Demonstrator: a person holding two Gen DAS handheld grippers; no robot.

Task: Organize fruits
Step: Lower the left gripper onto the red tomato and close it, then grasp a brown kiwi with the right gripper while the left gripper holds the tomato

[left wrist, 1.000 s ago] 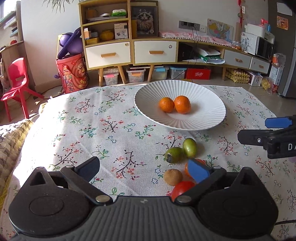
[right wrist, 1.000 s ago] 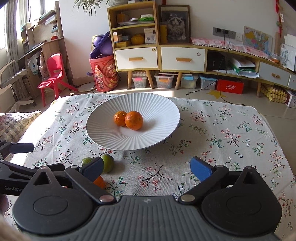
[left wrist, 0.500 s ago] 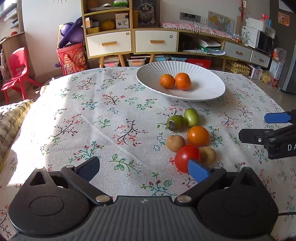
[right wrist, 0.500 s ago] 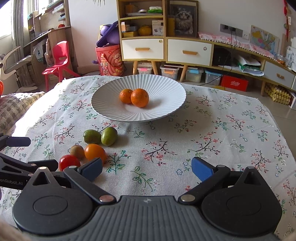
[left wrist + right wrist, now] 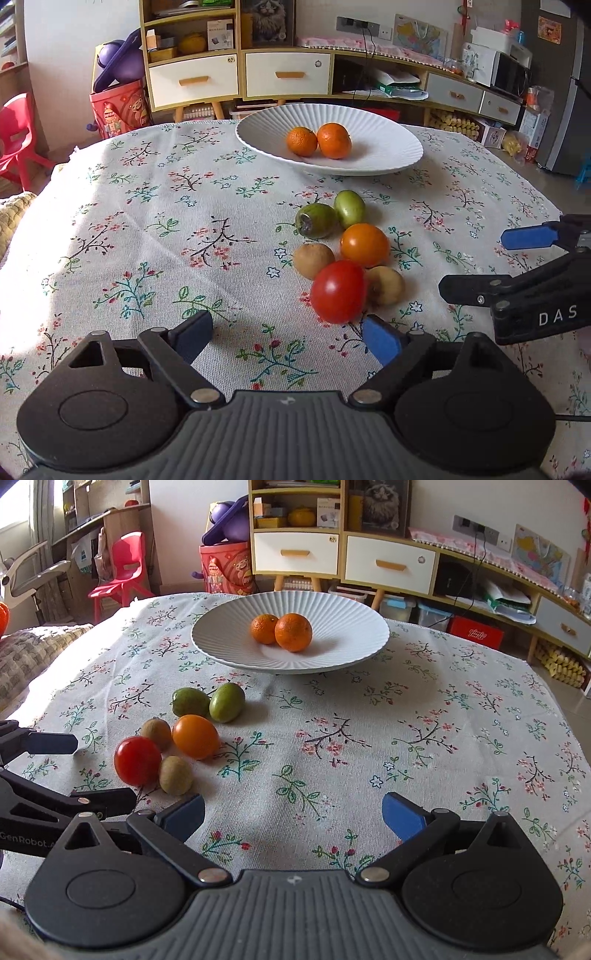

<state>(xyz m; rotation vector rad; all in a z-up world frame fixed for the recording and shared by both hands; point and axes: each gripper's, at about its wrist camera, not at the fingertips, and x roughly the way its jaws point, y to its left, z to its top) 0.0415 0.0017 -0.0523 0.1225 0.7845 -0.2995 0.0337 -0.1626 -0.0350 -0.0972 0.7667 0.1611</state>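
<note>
Floral-print tablecloth (image 5: pixel 155 206) covers the table. White ribbed ceramic plate (image 5: pixel 384 125) at the far side holds two oranges (image 5: pixel 319 140), touching. Nearer, a loose cluster on the cloth: two green oval fruits (image 5: pixel 332 216), a yellow-orange tomato (image 5: pixel 365 244), two brown kiwis (image 5: pixel 314 260) and a red tomato (image 5: pixel 339 291). Left gripper (image 5: pixel 288 334) just short of the red tomato, jaws apart and just been closing, nothing between them. Right gripper (image 5: pixel 293 812) spread wide over bare cloth, empty.
</note>
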